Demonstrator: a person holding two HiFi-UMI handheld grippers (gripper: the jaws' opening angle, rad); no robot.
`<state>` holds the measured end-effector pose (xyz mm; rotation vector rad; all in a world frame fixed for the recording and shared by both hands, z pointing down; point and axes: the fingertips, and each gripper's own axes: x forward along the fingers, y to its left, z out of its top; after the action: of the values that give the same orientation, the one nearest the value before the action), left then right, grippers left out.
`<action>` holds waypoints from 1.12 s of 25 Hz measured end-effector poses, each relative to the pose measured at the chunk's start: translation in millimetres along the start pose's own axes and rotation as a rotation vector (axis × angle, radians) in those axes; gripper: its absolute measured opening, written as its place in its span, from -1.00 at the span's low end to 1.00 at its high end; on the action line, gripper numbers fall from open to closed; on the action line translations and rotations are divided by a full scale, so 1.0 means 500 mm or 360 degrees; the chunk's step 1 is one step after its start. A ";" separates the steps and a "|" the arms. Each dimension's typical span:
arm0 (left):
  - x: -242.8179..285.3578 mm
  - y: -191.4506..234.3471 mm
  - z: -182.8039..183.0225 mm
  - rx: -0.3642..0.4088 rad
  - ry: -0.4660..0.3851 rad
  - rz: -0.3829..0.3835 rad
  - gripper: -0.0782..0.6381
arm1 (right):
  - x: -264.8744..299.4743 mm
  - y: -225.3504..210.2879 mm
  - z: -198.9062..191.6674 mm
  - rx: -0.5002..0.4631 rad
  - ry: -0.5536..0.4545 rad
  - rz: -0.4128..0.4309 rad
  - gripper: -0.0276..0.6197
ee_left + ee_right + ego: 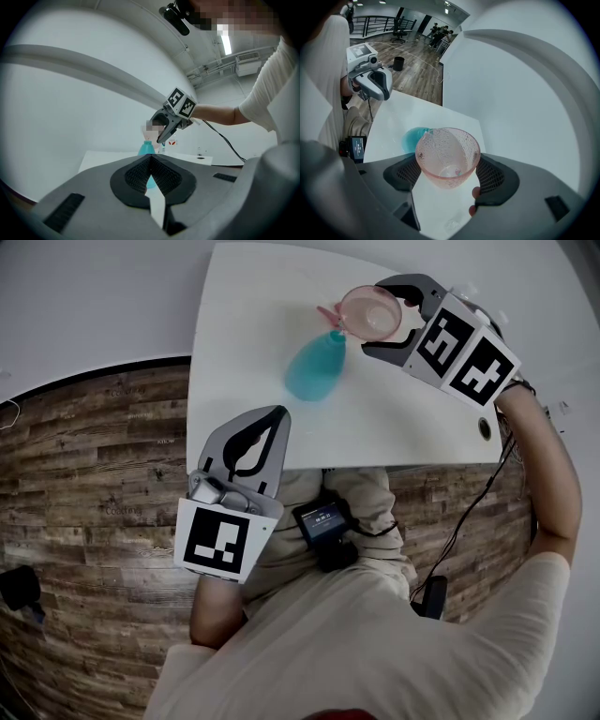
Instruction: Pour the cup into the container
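My right tool [449, 171] squeezes the sides of the see-through pink bumpy plastic cup [370, 313], upper right in the head view, right by the top of the teal narrow-necked container [316, 367]. I think the cup is light, thin and slippery, so a gentle hold on its sides is best. My left tool [151, 161] is pressed together, holding nothing. The white table [253, 315] looks smooth, and a brown wood floor [94, 474] lies beside it.

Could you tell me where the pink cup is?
The pink cup is upper right in the head view, in the right gripper above the teal container.
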<state>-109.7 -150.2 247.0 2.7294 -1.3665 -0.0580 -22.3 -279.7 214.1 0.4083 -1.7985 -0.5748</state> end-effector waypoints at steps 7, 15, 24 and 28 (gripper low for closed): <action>-0.002 -0.001 0.001 -0.0002 -0.0003 0.0000 -0.75 | -0.001 -0.001 0.004 -0.0051 0.0027 -0.0032 0.24; -0.001 0.000 0.002 -0.0003 -0.0004 0.0000 -0.75 | -0.004 -0.006 0.006 -0.0092 0.0053 -0.0062 0.24; -0.002 0.002 0.001 0.0002 -0.0001 0.0006 -0.75 | -0.004 -0.010 0.007 -0.0121 0.0076 -0.0089 0.23; -0.002 0.002 0.003 0.0003 -0.0007 0.0006 -0.75 | -0.005 -0.012 0.007 -0.0132 0.0086 -0.0100 0.23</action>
<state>-111.3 -150.1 245.6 2.7297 -1.3737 -0.0631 -24.9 -282.9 207.9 0.4207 -1.7092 -0.6739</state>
